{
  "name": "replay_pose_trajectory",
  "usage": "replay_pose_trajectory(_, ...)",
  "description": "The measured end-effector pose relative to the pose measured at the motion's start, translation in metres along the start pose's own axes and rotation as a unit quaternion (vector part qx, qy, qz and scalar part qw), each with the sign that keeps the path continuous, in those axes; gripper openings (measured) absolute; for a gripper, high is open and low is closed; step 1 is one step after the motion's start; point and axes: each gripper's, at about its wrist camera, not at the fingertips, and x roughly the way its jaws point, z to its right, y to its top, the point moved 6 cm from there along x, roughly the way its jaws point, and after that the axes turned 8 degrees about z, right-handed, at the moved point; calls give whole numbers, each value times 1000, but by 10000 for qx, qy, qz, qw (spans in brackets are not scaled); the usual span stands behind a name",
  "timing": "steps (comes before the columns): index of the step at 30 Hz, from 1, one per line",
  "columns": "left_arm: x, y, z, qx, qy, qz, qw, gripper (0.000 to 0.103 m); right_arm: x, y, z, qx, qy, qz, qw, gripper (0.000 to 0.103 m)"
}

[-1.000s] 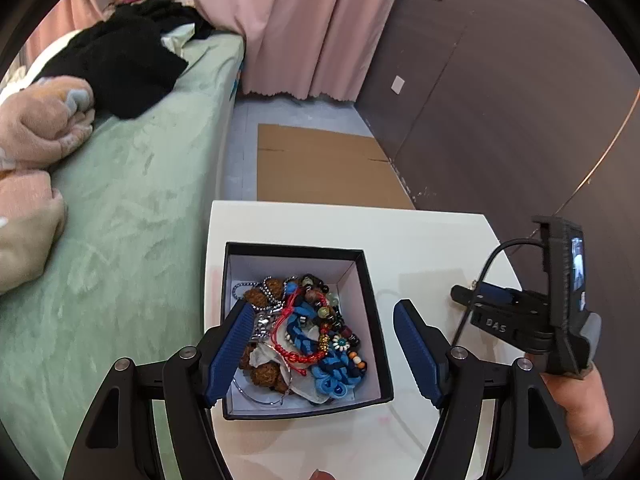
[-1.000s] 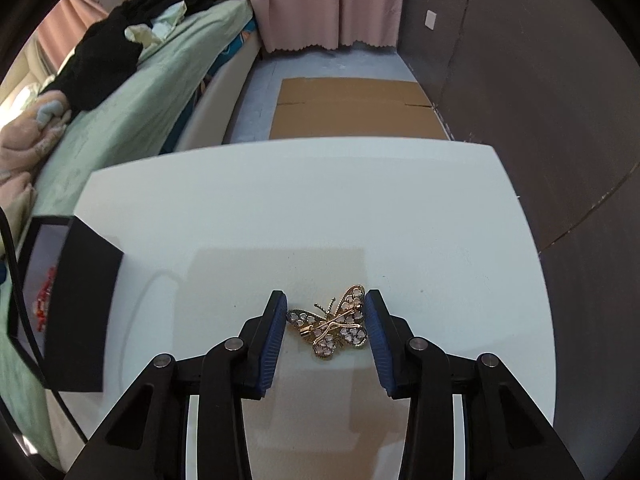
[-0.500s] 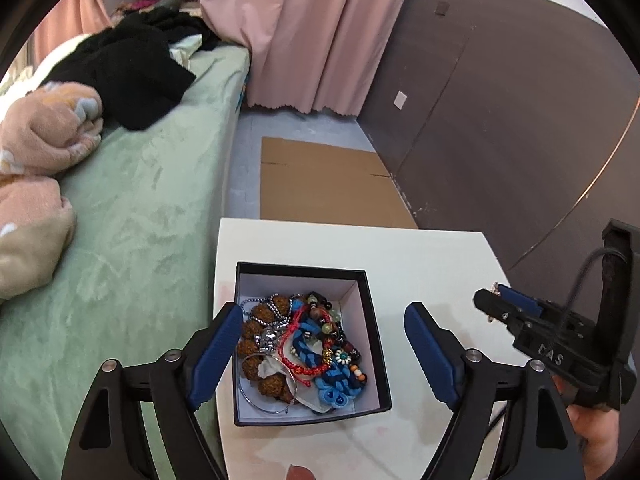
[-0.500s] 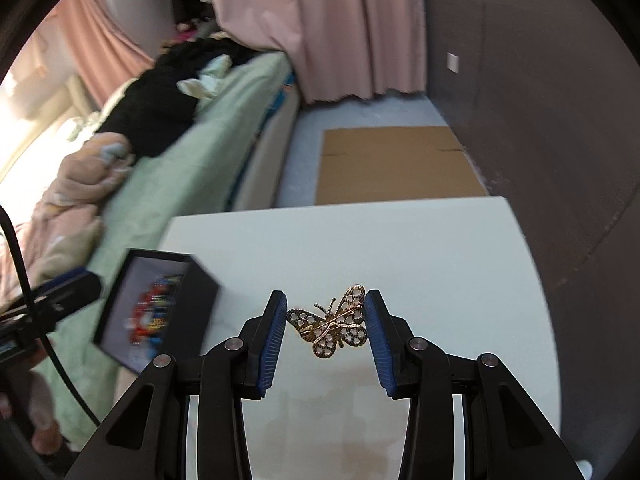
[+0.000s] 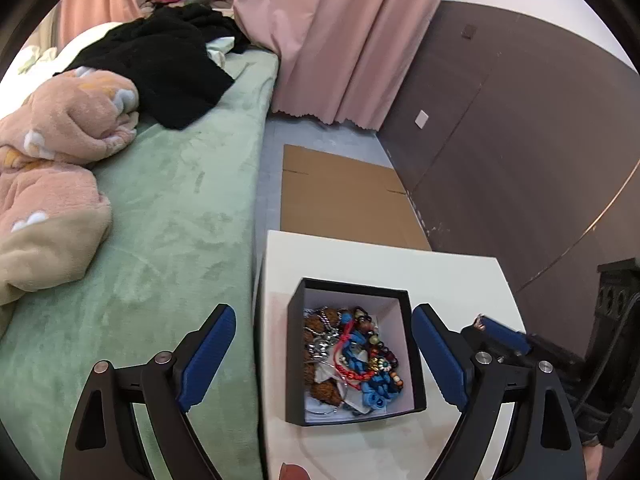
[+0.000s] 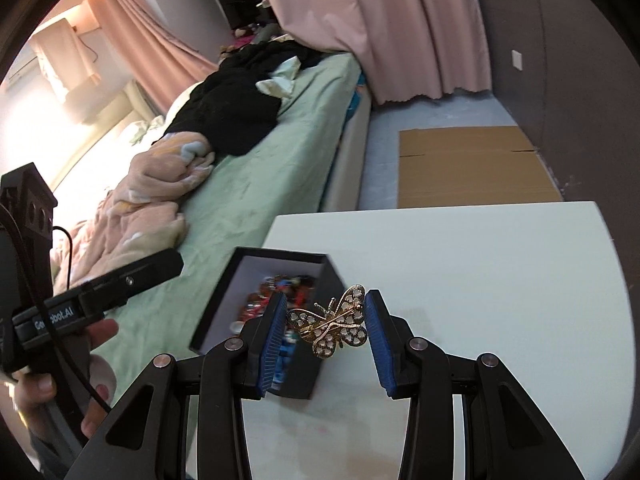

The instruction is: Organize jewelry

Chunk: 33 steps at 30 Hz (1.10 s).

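Observation:
My right gripper [image 6: 326, 330] is shut on a gold butterfly brooch [image 6: 330, 326] and holds it in the air above the near right corner of a black jewelry box [image 6: 256, 280]. The box [image 5: 352, 354] stands on the white table [image 5: 448, 276] and holds several bracelets and bead strings [image 5: 352, 356]. My left gripper [image 5: 324, 356] is open and empty, hovering above and in front of the box, its fingers wide on either side. The right gripper's tip [image 5: 496, 330] shows in the left wrist view just right of the box.
A green bed [image 5: 172, 216] with a pink blanket [image 5: 52, 152] and black clothes [image 5: 160, 60] runs along the table's left edge. Flat cardboard [image 5: 340, 200] lies on the floor beyond the table. A dark wall [image 5: 520, 140] stands at the right. Pink curtains [image 5: 340, 32] hang behind.
My right gripper lifted the brooch off the table and carried it left toward the box. My left gripper rose and drew back from the box, staying open.

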Motion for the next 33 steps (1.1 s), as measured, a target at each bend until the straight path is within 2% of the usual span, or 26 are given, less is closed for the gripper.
replay_pose_trajectory(10, -11, 3, -24, -83, 113, 84, 9999, 90, 25, 3, -31, 194, 467, 5, 9987, 41)
replay_pose_trajectory(13, -14, 3, -31, -132, 143, 85, 9998, 90, 36, 4, -34, 253, 479, -48, 9985, 41)
replay_pose_trajectory(15, -15, 4, -35, -141, 156, 97, 9997, 90, 43, 3, -32, 379, 484, -192, 9979, 48)
replay_pose_trajectory(17, -17, 5, -35, -139, 140, 103, 9998, 90, 47, 2, -27, 540, 456, -258, 9972, 71)
replay_pose_trajectory(19, -17, 5, -33, -111, 94, 84, 9999, 90, 42, 2, -20, 616, 297, -144, 9976, 76)
replay_pose_trajectory(33, -27, -7, 2, 325, -6, 86, 9994, 90, -3, -3, 16, 573, -154, 27, 9982, 76)
